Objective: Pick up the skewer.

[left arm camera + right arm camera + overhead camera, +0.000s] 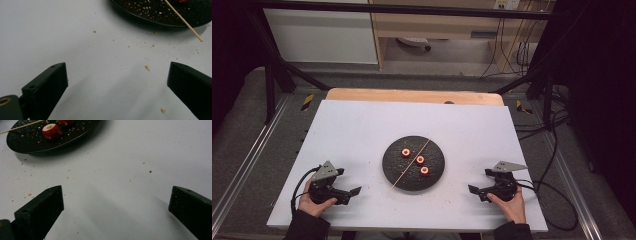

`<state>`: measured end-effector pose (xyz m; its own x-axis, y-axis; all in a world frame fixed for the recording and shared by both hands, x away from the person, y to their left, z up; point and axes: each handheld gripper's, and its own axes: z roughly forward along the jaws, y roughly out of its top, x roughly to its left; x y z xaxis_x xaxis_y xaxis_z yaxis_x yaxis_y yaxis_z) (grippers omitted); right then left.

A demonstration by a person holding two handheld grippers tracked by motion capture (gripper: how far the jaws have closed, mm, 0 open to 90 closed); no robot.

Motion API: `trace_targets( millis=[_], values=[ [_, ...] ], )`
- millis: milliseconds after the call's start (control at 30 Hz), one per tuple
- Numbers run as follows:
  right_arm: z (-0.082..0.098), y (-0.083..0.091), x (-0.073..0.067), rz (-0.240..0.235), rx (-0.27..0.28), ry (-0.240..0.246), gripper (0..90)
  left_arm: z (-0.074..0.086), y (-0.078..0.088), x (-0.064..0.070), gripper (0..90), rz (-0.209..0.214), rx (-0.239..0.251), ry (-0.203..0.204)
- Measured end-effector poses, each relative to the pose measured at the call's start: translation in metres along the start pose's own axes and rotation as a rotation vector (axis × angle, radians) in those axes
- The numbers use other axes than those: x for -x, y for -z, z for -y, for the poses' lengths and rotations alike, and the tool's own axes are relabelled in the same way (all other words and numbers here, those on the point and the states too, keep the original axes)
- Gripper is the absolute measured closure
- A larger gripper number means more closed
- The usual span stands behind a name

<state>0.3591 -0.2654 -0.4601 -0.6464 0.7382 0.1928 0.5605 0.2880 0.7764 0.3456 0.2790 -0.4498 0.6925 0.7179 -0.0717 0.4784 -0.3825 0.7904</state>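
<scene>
A round black plate (437, 172) lies at the middle of the white table top. On it sit three red hollowed fruit pieces (420, 160), and a thin wooden skewer (411, 165) lies slantwise across it, its near end past the rim. My left gripper (353, 191) rests on the table left of the plate, open, nothing between its jaws. My right gripper (475, 191) rests right of the plate, open and empty too. In the left gripper view the plate (140, 15) and the skewer (185, 21) show at the top. In the right gripper view the plate (30, 145) holds a red fruit piece (51, 131).
Crumbs (148, 67) are scattered on the white table top (362, 130) near the plate. A wooden board edge (412, 95) runs along the far side. Black frame bars and cables (552, 150) stand beyond and to the right of the table.
</scene>
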Motion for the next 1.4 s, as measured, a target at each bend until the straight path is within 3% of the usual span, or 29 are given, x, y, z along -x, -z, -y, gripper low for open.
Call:
trace_targets(
  millis=[767, 1400],
  values=[
    [0.000, 0.001, 0.000, -0.002, 0.007, -0.006, 0.6, -0.009, 0.000, 0.005, 3.7, -0.006, -0.001, -0.002],
    [0.000, 0.001, 0.000, 0.004, 0.002, -0.004, 0.6, -0.029, -0.011, 0.024, 3.9, -0.013, -0.033, -0.033]
  ],
)
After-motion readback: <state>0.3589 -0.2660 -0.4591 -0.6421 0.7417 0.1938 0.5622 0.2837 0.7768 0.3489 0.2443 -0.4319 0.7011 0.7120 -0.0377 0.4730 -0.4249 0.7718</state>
